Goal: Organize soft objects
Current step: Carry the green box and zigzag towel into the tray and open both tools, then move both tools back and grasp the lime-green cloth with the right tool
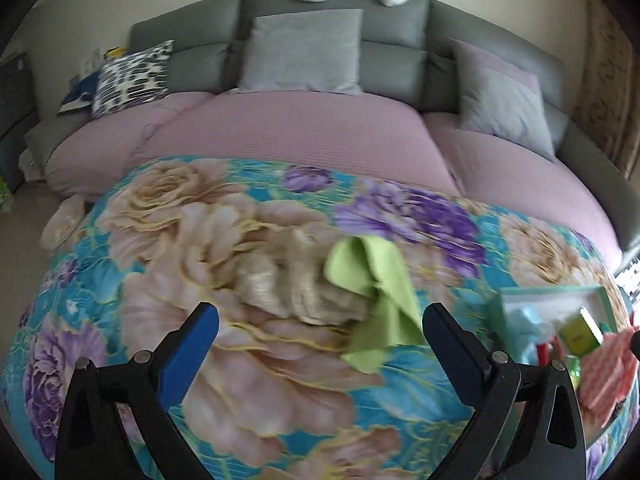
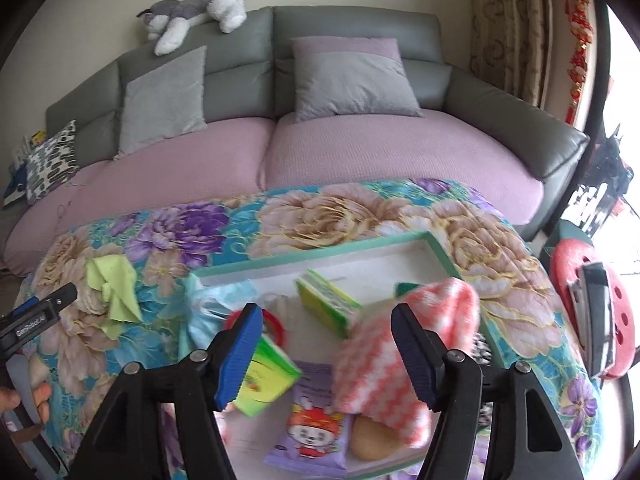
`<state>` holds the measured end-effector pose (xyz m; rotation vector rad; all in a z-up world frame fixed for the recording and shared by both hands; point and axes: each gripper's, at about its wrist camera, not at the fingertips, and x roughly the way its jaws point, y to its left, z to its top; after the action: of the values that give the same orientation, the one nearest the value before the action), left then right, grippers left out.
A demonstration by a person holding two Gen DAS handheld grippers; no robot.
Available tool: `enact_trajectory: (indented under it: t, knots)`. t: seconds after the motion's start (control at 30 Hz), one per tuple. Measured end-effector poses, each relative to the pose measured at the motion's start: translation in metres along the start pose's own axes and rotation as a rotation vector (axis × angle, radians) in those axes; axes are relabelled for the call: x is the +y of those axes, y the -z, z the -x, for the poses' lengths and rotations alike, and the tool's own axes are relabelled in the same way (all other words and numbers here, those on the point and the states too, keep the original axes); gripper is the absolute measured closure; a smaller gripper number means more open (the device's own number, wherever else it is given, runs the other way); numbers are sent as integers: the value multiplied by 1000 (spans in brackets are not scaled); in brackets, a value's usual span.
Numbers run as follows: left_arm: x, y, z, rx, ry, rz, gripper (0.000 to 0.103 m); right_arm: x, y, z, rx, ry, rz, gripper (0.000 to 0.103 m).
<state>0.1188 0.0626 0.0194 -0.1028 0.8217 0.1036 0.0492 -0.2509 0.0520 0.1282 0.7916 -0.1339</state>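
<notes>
Left tongs (image 1: 320, 330) spread wide, empty, above the green cloth (image 1: 374, 300) crumpled on the floral quilt (image 1: 200, 248). Right tongs (image 2: 326, 338) parted, empty, over the tray (image 2: 320, 252) where the pink cloth (image 2: 400, 344) lies among packets. Both cloths appear light, limp, unbreakable; best pinched at a raised fold. The quilt is soft and yielding. Beyond: sofa (image 2: 400, 144) with cushions, plush dog (image 2: 196, 12) on top.

You see a fleecy, matt floral blanket (image 1: 248, 240); a soft green cloth (image 1: 376, 292); a nubby pink-and-white towel (image 2: 396, 344); a glossy purple wipes packet (image 2: 308, 428); smooth grey leather-like sofa backing (image 2: 352, 28); a furry plush husky (image 2: 196, 8).
</notes>
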Motion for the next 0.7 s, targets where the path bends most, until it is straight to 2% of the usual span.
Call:
enact_trajectory:
  t: [0.2,0.33,0.43,0.53,0.7]
  knots:
    - [42,-6,-20,24,6,91,1,70,-13,-6,-22,-130,74,32]
    - [53,-6,-35,59,31,117,1,121,-17,-19,-11,-217,134,32]
    - [57,-4,-48,87,36,135,1,153,-15,-34,10,-251,174,32]
    - [60,-4,-58,98,56,150,1,169,-12,-53,46,-285,181,32]
    - [59,-6,-71,108,71,147,1,183,-11,-79,90,-289,192,32]
